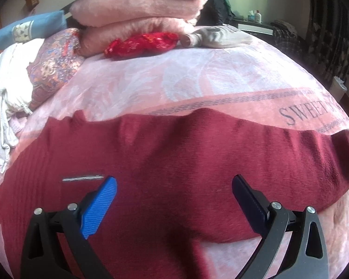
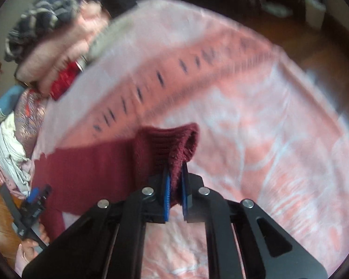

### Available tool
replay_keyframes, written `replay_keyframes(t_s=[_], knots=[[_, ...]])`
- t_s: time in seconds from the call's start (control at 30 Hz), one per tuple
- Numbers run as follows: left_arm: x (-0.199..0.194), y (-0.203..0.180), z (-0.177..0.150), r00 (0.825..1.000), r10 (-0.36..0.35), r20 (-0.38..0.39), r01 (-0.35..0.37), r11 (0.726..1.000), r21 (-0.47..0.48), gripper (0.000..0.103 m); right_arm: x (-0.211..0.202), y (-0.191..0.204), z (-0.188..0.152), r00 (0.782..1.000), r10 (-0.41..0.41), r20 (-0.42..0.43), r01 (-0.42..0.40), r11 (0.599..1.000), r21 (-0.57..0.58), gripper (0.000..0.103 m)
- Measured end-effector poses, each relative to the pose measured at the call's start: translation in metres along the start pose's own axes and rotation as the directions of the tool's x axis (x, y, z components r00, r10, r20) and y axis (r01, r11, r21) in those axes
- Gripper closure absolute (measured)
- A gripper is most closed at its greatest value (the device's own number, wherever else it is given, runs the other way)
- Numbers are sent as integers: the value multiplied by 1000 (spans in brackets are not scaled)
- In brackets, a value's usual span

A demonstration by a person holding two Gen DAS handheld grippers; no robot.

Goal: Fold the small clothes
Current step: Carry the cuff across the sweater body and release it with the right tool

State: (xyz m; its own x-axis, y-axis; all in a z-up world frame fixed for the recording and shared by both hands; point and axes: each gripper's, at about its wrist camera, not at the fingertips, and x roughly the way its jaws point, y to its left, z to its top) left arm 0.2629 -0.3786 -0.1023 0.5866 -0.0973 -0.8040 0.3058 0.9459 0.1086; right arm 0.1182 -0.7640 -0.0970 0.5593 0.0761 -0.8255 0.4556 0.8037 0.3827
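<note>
Dark red knit sweater (image 1: 174, 162) lies spread flat on the pink bed blanket (image 1: 174, 88), most of the body smooth, ribbed texture visible toward one edge. Judged soft, limp and light: it will drape and sag from whatever point is lifted, with no stiffness to carry a fold on its own. Fuzzy knit should give the fingers good friction, little risk of slipping; the risk is rather stretching or dragging the body along the blanket. Best holds look like the ribbed cuff or hem and the doubled edges, where the fabric is thickest. Right gripper (image 2: 175, 183) has its fingers clamped nearly together on the ribbed end (image 2: 172, 144) of the sweater, probably a sleeve cuff, raised off the bed with the knit bunched between the pads. Left gripper (image 1: 174, 200) hangs over the sweater's body, fingers spread wide, nothing in them. Beyond: a stack of pink plush blankets (image 1: 137, 11), a red patterned cloth (image 1: 142, 44), a white garment (image 1: 2, 97) at the bedside.
</note>
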Motion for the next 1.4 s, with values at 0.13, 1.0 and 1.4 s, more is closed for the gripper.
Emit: replay_keyframes(t_s=[0.13, 1.0, 1.4], knots=[[6, 20, -7, 1000, 17, -18, -18, 1000, -18, 4, 7, -25, -2, 988, -146, -48, 149, 986, 69, 97], [4, 179, -33, 992, -14, -122, -7, 986, -169, 4, 75, 329, -65, 997, -58, -54, 13, 787, -617, 97], [9, 200, -37, 987, -87, -137, 55, 973, -222, 4, 109, 392, -103, 904, 186, -385, -372, 786, -493, 67]])
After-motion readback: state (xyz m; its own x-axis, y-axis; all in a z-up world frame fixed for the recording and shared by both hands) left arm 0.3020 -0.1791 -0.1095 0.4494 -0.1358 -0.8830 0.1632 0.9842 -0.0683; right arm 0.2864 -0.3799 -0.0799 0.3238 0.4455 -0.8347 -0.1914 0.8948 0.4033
